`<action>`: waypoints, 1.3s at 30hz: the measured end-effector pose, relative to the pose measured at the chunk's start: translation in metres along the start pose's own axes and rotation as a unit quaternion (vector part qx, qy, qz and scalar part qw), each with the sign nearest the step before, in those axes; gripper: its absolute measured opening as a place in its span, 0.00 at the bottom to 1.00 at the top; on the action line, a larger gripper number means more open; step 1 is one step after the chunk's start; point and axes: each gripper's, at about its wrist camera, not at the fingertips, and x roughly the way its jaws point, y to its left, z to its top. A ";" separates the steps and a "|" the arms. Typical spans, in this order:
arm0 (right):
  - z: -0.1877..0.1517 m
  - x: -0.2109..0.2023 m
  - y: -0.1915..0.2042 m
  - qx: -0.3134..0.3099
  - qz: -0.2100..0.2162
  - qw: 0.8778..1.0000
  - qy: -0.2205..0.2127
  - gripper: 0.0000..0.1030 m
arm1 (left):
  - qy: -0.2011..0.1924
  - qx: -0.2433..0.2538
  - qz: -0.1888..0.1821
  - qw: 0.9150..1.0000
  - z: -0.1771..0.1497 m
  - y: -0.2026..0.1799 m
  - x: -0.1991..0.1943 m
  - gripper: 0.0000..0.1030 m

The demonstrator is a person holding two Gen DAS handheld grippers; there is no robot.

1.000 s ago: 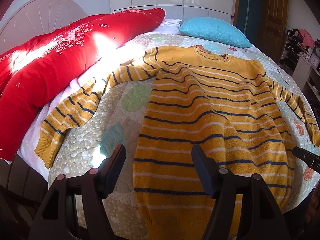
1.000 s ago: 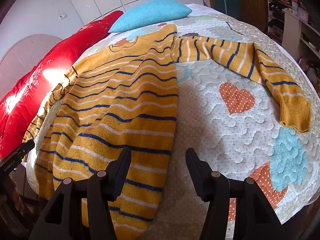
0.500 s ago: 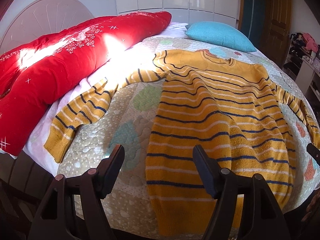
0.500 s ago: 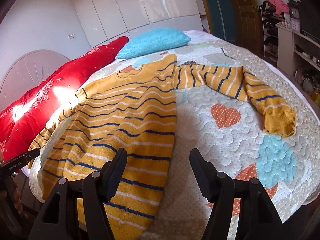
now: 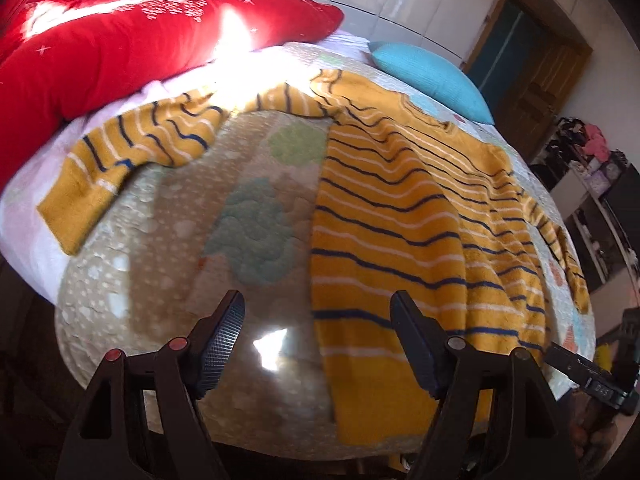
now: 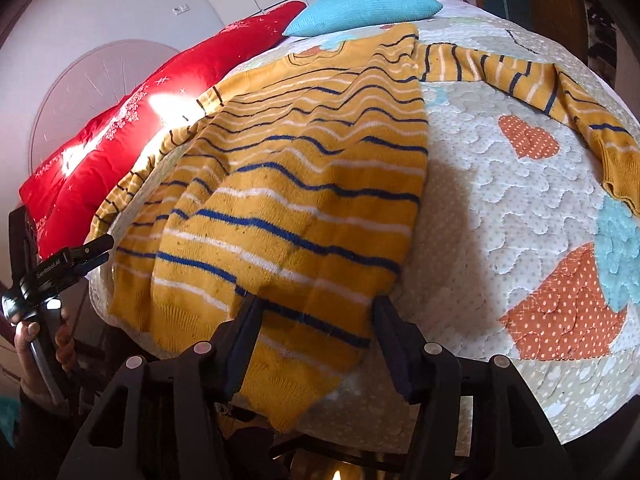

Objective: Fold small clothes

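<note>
A mustard-yellow sweater [image 5: 404, 216] with navy and white stripes lies flat on the quilted bed, both sleeves spread out, hem toward me. It also shows in the right wrist view [image 6: 304, 184]. My left gripper [image 5: 318, 340] is open and empty above the quilt, at the hem's left corner. My right gripper [image 6: 316, 336] is open, its jaws straddling the hem's right corner [image 6: 320, 344]. The left sleeve cuff [image 5: 76, 208] lies near the bed's left edge; the right sleeve cuff [image 6: 620, 168] lies at the far right.
A long red cushion [image 5: 120, 40] lies along the bed's left side and a turquoise pillow [image 5: 432, 76] at the head. The quilt [image 6: 520, 208] has heart and cloud patches. Shelves with clutter [image 5: 600, 168] stand right of the bed. The bed edge is just below both grippers.
Both grippers have moved down and closer to the sweater's hem. The left swung left toward the hem's left corner; the right came over the hem's right corner. Both stay open.
</note>
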 end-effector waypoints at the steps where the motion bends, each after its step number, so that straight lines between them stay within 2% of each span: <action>1: 0.000 0.002 0.002 -0.003 -0.004 1.000 0.001 0.59 | 0.009 0.002 -0.019 1.000 -0.004 -0.006 0.004 0.72; 3: -0.002 0.003 0.003 -0.004 -0.007 1.000 0.003 0.59 | 0.022 0.004 -0.046 0.999 -0.013 -0.015 0.011 0.72; 7: -0.010 0.001 -0.002 0.010 -0.005 1.000 0.010 0.59 | 0.018 0.027 -0.030 0.999 -0.024 -0.030 0.015 0.72; 11: -0.019 -0.005 -0.009 0.026 0.005 1.000 0.017 0.59 | 0.018 0.007 -0.052 0.998 -0.023 -0.022 0.013 0.72; 14: -0.025 -0.002 -0.009 0.032 0.022 0.999 0.032 0.59 | 0.020 -0.014 -0.064 0.998 -0.020 -0.013 0.014 0.72; 17: -0.026 0.006 -0.001 0.036 0.061 0.997 0.043 0.59 | 0.021 -0.013 -0.062 0.998 -0.022 -0.012 0.014 0.72; 19: -0.024 0.010 0.005 0.029 0.073 0.996 0.041 0.57 | 0.024 -0.010 -0.058 0.998 -0.022 -0.014 0.015 0.72; 20: -0.022 0.012 0.007 0.025 0.073 0.996 0.038 0.52 | 0.026 -0.011 -0.055 0.998 -0.021 -0.015 0.017 0.68; 21: -0.020 0.014 0.008 0.025 0.073 0.996 0.038 0.47 | 0.028 -0.011 -0.047 0.998 -0.019 -0.016 0.019 0.49; 22: -0.019 0.017 0.008 0.029 0.069 0.996 0.039 0.33 | 0.031 -0.008 -0.031 0.999 -0.017 -0.017 0.020 0.33; 23: -0.017 0.018 0.007 0.034 0.069 0.996 0.040 0.19 | 0.036 -0.008 -0.021 0.999 -0.015 -0.017 0.022 0.10; 26: -0.012 0.014 0.000 0.055 0.104 0.992 0.038 0.12 | 0.037 -0.028 -0.034 0.998 -0.010 -0.012 0.017 0.09; 31: -0.012 -0.018 -0.005 0.055 0.154 0.986 0.032 0.10 | 0.015 -0.019 -0.036 0.999 -0.007 -0.020 -0.019 0.08; 36: -0.026 -0.060 -0.011 0.043 0.177 0.983 0.032 0.10 | -0.011 -0.007 -0.044 0.999 -0.019 -0.028 -0.065 0.08; 39: -0.040 -0.060 -0.010 0.038 0.171 0.983 0.048 0.10 | -0.011 -0.002 -0.039 0.999 -0.030 -0.028 -0.070 0.08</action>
